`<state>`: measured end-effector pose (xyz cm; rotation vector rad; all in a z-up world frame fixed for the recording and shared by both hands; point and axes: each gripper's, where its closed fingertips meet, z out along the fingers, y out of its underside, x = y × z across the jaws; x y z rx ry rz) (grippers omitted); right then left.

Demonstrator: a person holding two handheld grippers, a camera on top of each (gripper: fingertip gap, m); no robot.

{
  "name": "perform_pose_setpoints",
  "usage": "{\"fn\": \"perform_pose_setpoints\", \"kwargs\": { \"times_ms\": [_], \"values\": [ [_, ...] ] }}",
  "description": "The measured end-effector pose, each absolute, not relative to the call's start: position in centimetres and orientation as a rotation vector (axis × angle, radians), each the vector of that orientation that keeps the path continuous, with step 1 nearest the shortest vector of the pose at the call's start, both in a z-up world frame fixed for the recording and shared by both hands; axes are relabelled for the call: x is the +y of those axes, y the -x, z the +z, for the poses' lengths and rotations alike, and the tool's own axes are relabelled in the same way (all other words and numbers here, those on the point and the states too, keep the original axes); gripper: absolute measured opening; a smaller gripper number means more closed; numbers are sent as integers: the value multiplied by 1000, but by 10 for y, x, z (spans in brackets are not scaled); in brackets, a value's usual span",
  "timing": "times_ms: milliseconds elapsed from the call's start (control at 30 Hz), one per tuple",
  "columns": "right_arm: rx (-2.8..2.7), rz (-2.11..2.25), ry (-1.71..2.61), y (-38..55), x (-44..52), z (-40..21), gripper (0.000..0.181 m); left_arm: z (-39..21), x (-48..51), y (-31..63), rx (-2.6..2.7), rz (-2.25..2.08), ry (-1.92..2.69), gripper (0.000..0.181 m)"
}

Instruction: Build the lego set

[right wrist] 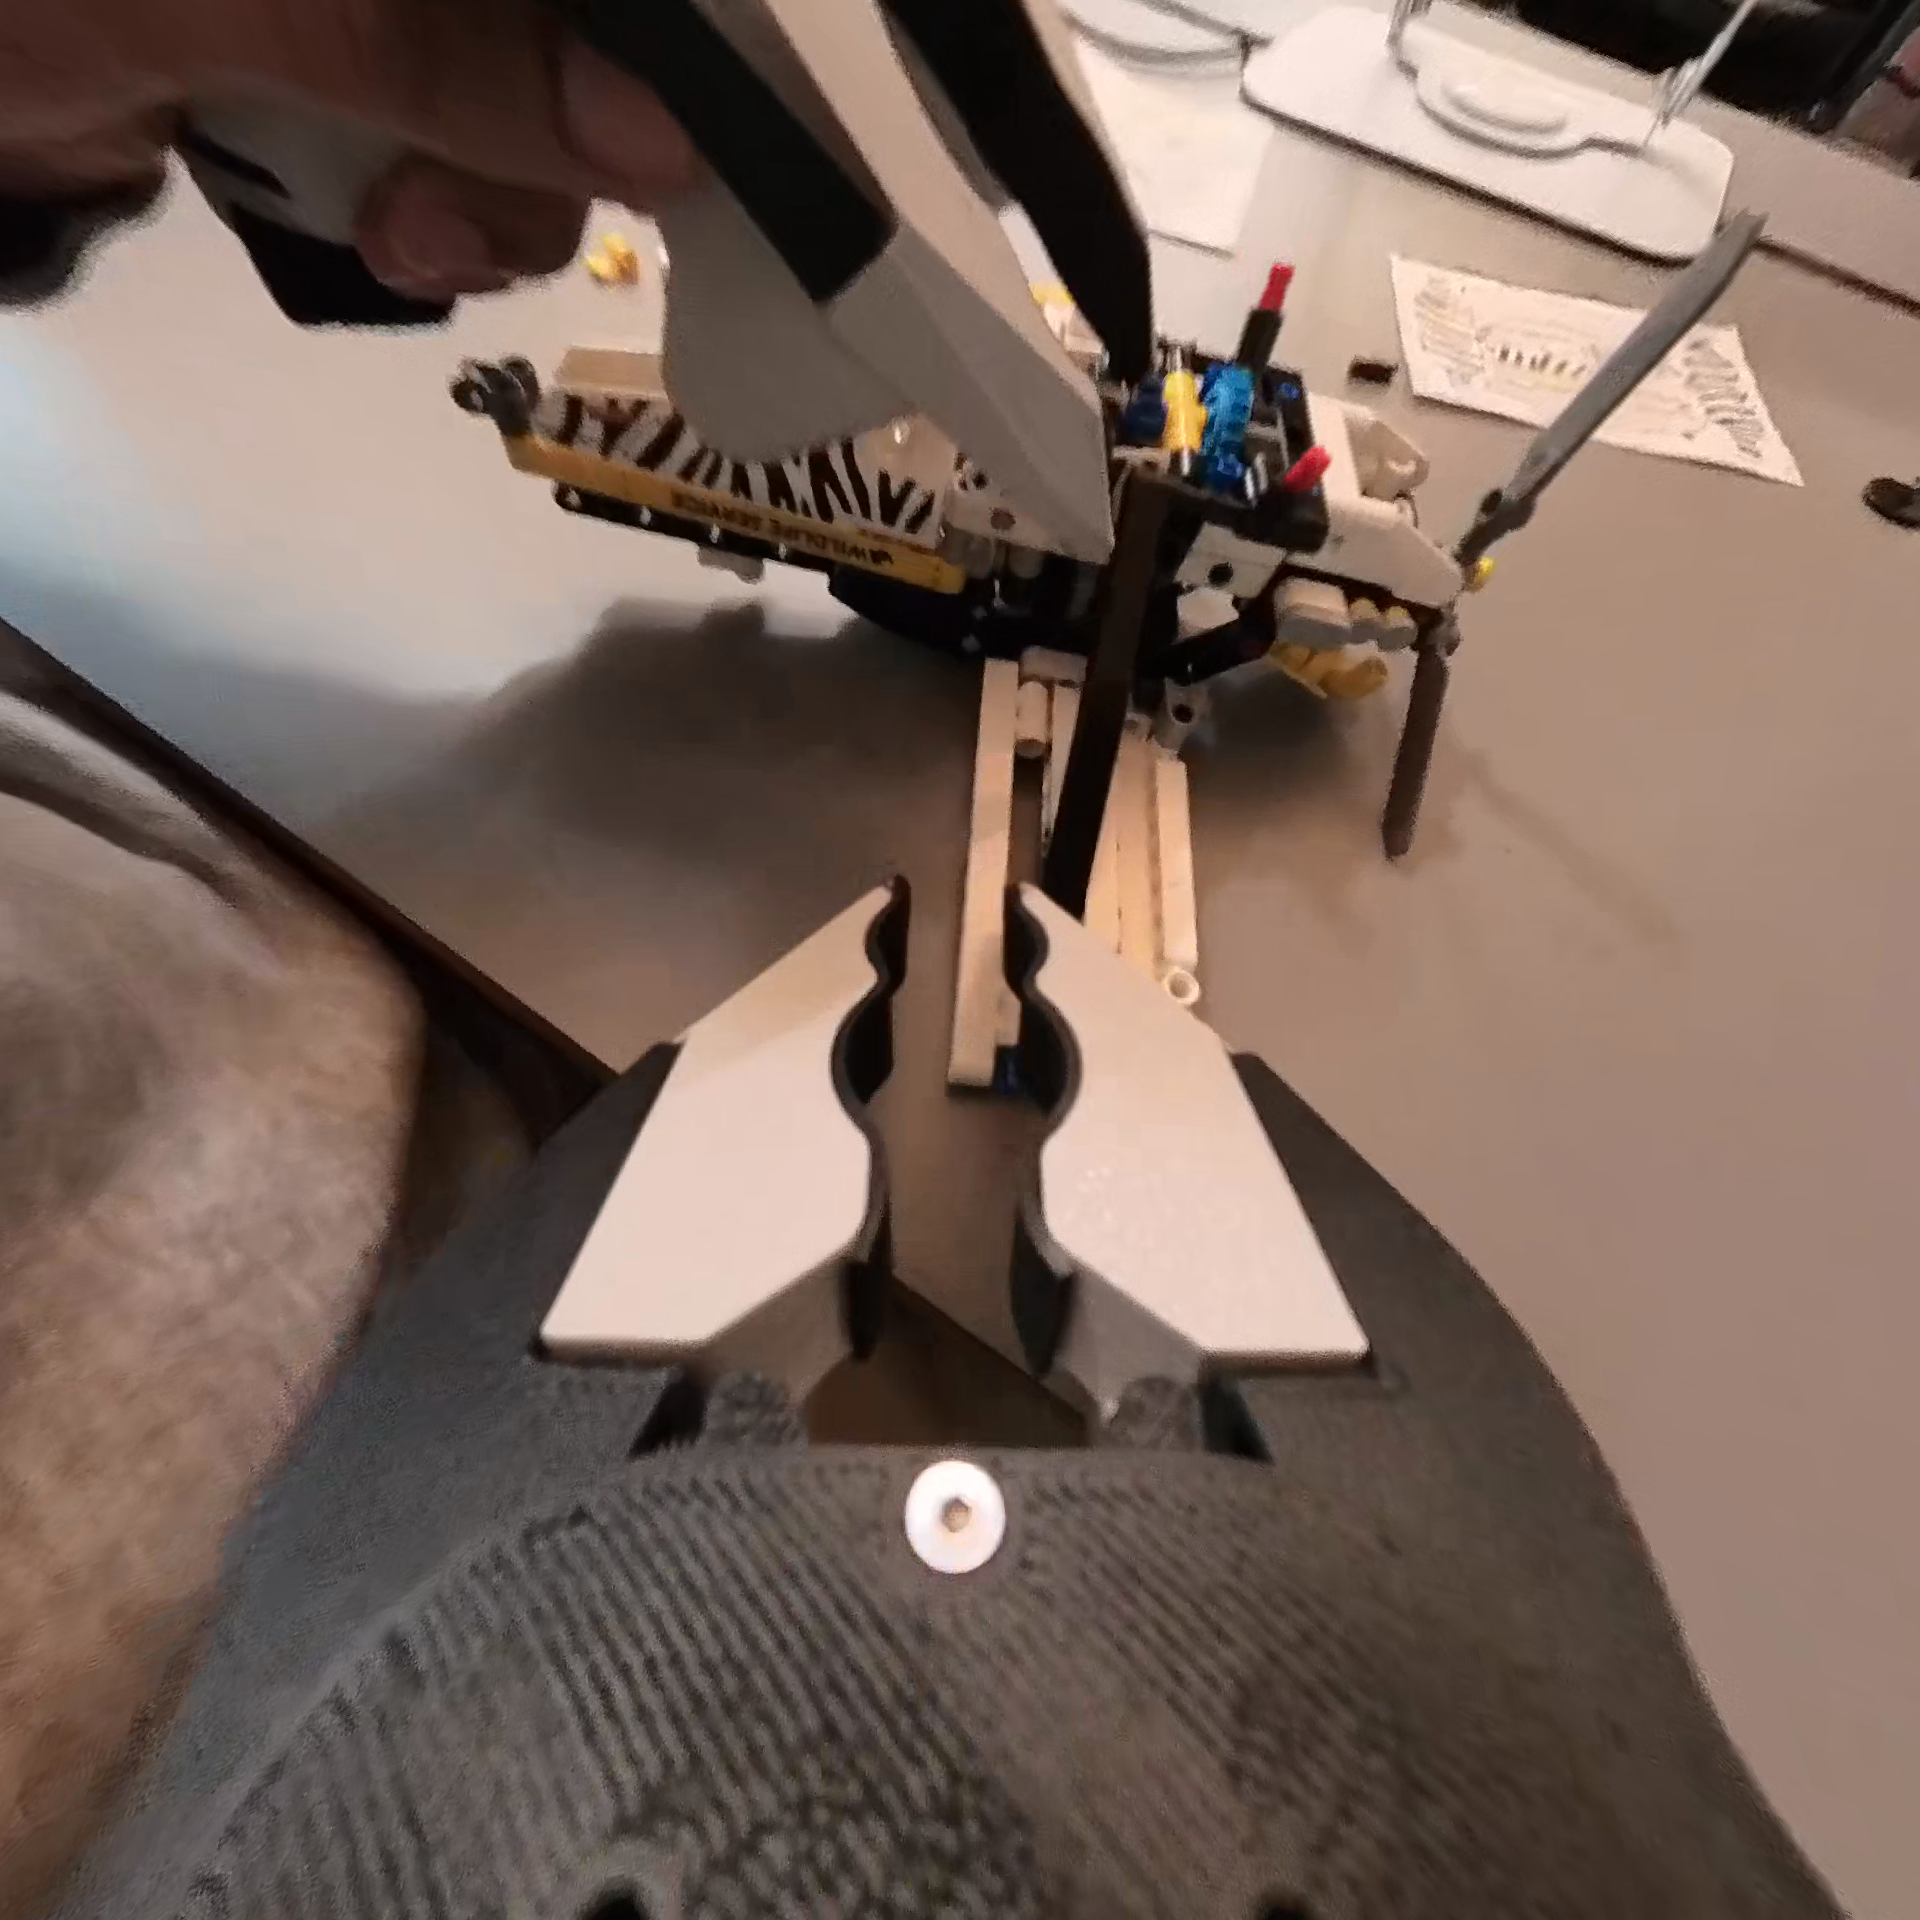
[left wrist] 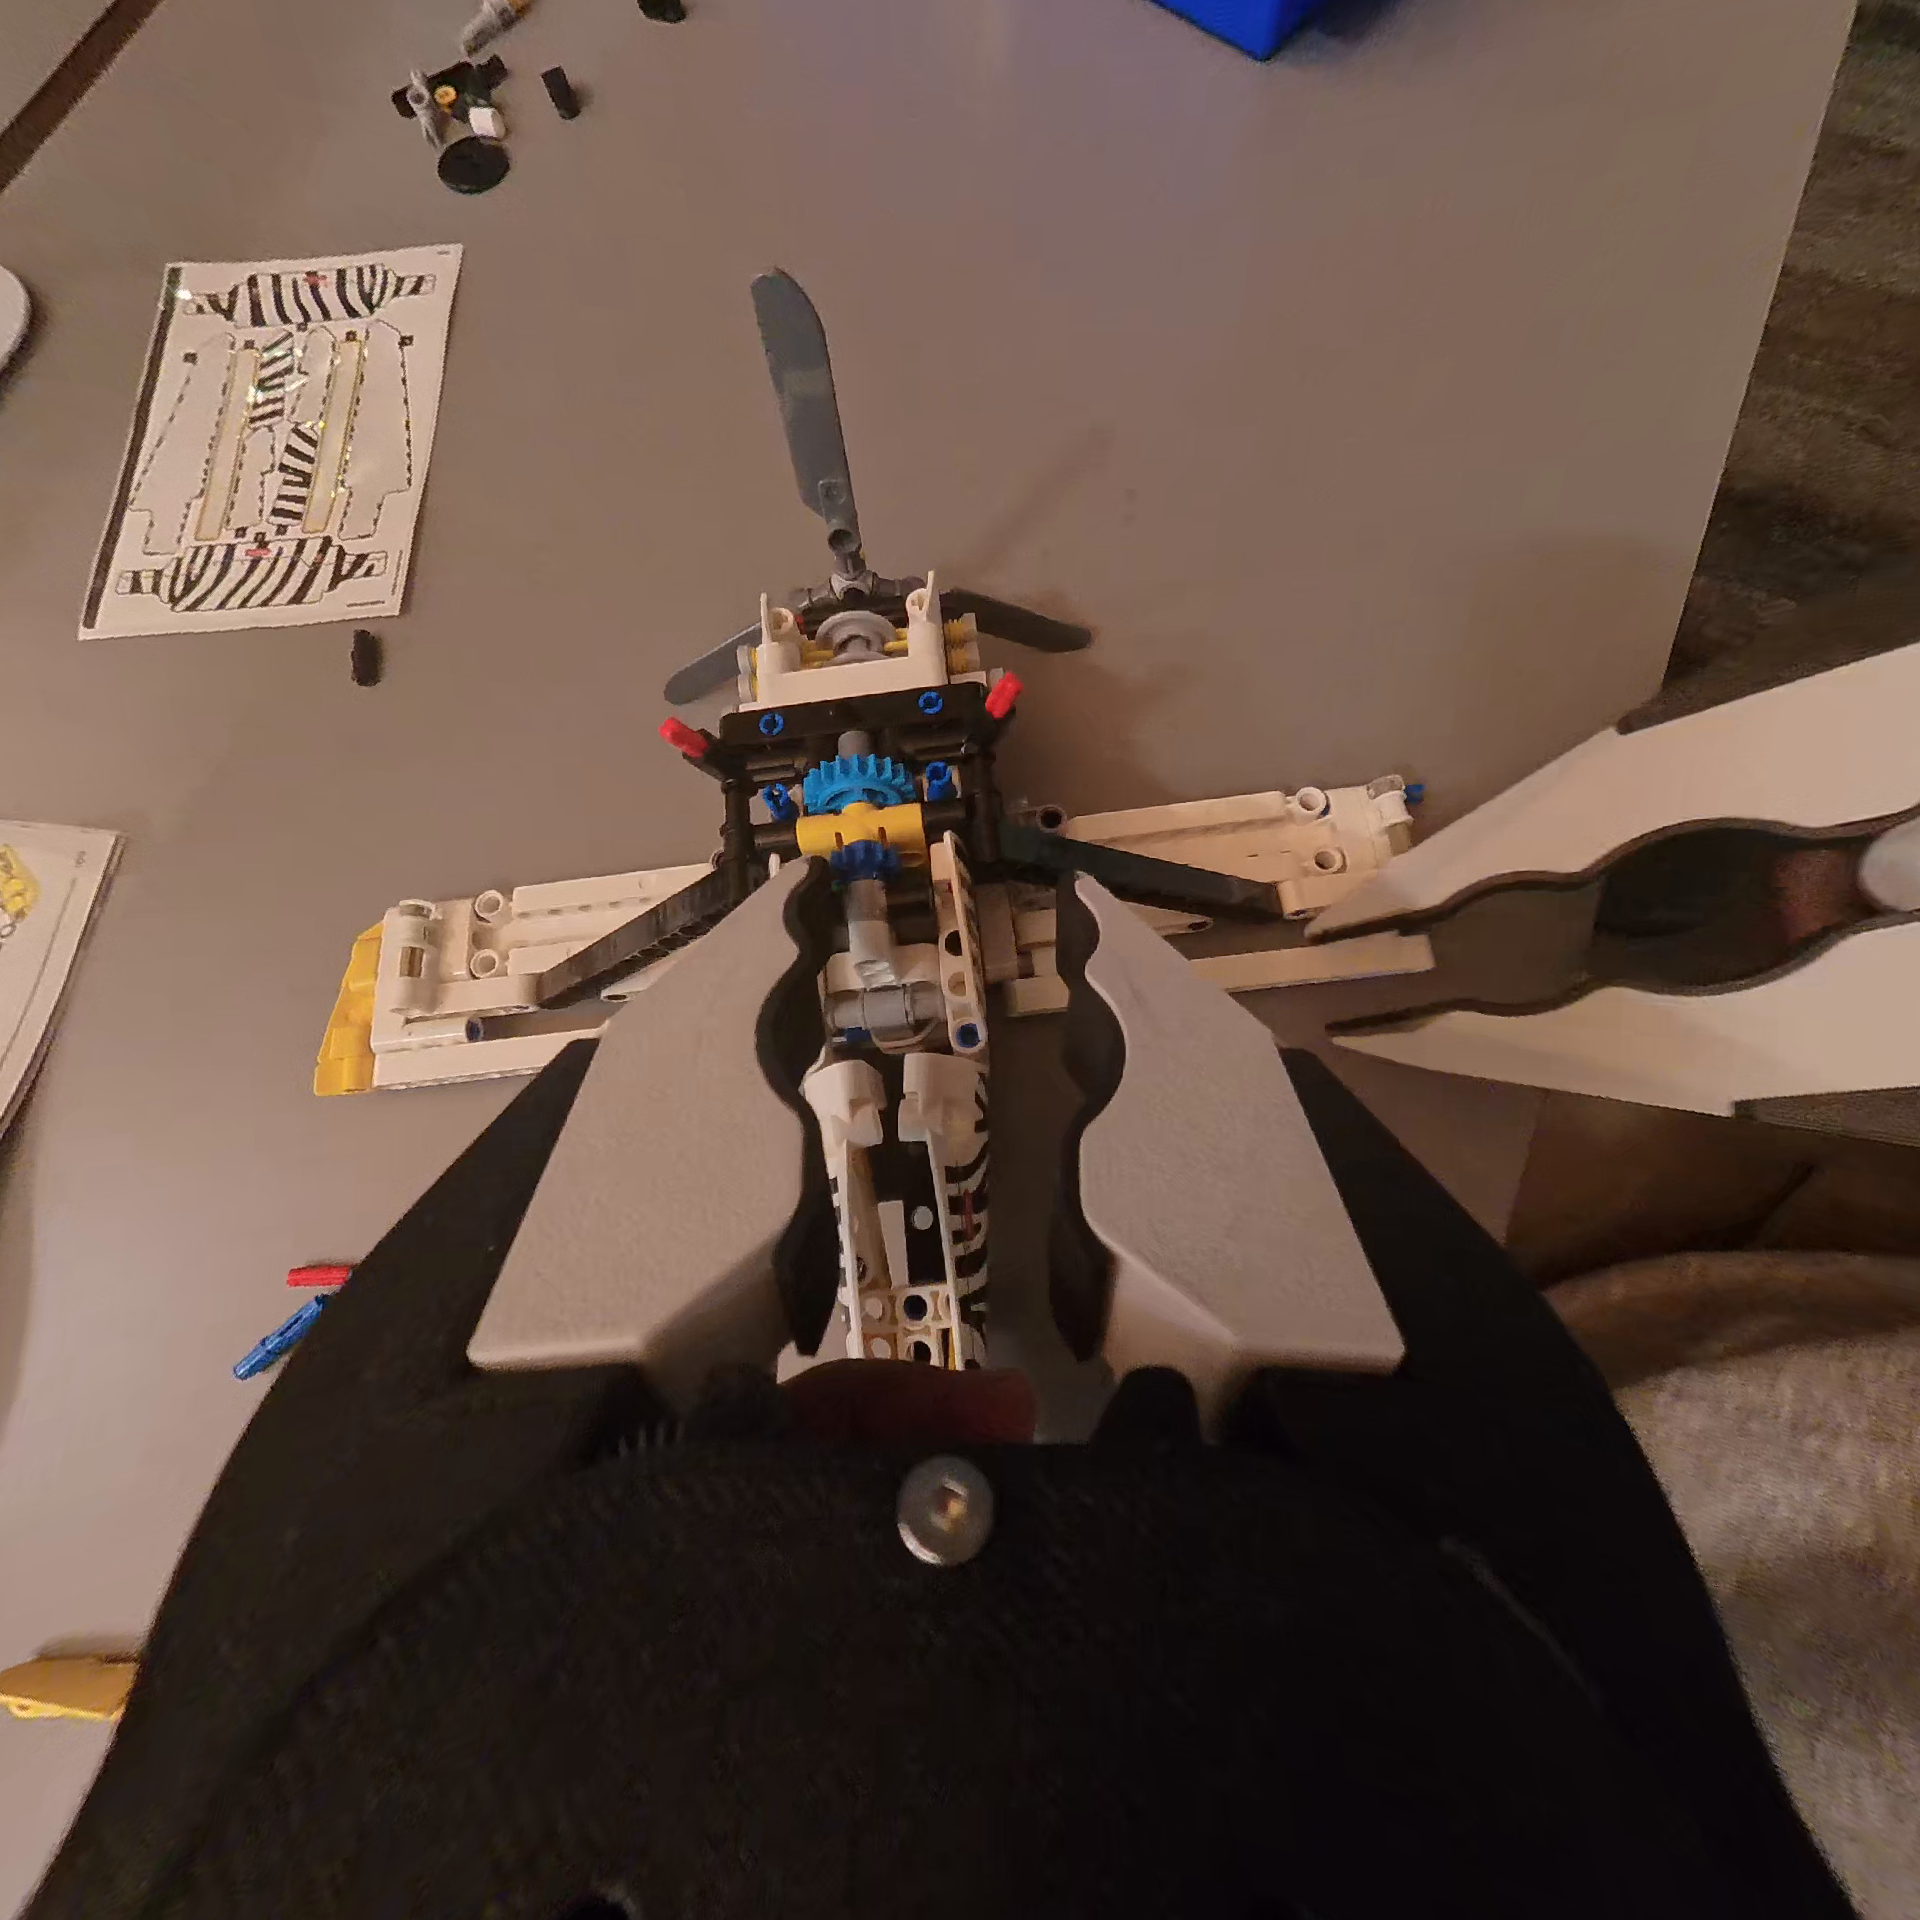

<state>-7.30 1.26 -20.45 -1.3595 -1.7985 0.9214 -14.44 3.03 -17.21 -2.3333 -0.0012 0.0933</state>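
A Lego plane [left wrist: 842, 675] with white wings, a grey propeller [left wrist: 800, 395], blue gears and a zebra-striped fuselage [right wrist: 790, 488] stands on the grey table [left wrist: 1247, 364]. My left gripper [left wrist: 935, 883] comes down over the fuselage with a finger on each side and looks shut on it; it also shows in the right wrist view [right wrist: 1101, 520], with a hand [right wrist: 416, 156] on its handle. My right gripper [right wrist: 956, 894] is at the right wing's tip [right wrist: 982, 987]. Its fingers straddle the wing's rear strip with some slack. It also shows in the left wrist view [left wrist: 1325, 982].
A zebra sticker sheet [left wrist: 270, 436] and a small black part [left wrist: 364, 657] lie at the far left. Loose parts [left wrist: 468, 114] lie beyond it. An instruction booklet [left wrist: 42, 935], a red pin [left wrist: 317, 1276], a blue pin [left wrist: 275, 1345] and a yellow piece [left wrist: 62, 1683] lie left. The table's edge [left wrist: 1766, 416] runs on the right. The Lego plane [left wrist: 842, 675] is about 4 cm from my left fingertips and 11 cm from my right.
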Motion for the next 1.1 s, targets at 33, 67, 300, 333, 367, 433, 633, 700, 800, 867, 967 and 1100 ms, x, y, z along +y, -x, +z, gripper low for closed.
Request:
{"fn": "perform_pose_setpoints", "kwargs": {
  "times_ms": [33,67,300,333,367,433,633,700,800,867,967,1100],
  "values": [
    [-1825,882,1371,73,14,-210,16,-172,30,144,-2,93,2331,42],
    [-1853,849,1384,72,15,-215,15,-172,30,144,-6,89,2329,42],
    [-1900,842,1436,62,13,-222,7,-172,30,152,-43,113,2319,32],
    [-1903,847,1443,59,13,-222,7,-171,30,152,-43,113,2318,32],
    [-1904,857,1453,56,14,-222,7,-171,30,152,-40,114,2318,32],
    [-1901,885,1469,51,14,-222,6,-171,30,152,-37,115,2318,32],
    [-1848,972,1490,47,14,-220,6,-170,29,144,-31,39,2315,45],
    [-1828,1009,1479,47,11,-217,6,-168,26,141,-33,22,2322,50],
    [-1779,1051,1429,47,9,-206,6,-153,20,141,-38,65,2271,54],
    [-1734,1063,1387,45,9,-196,6,-136,15,143,-51,88,2210,57],
    [-1610,1069,1268,43,12,-167,6,-109,6,135,-82,9,2079,66],
    [-1381,1055,1032,34,9,-111,5,-79,-6,85,-104,-530,1812,85]
  ]
}}
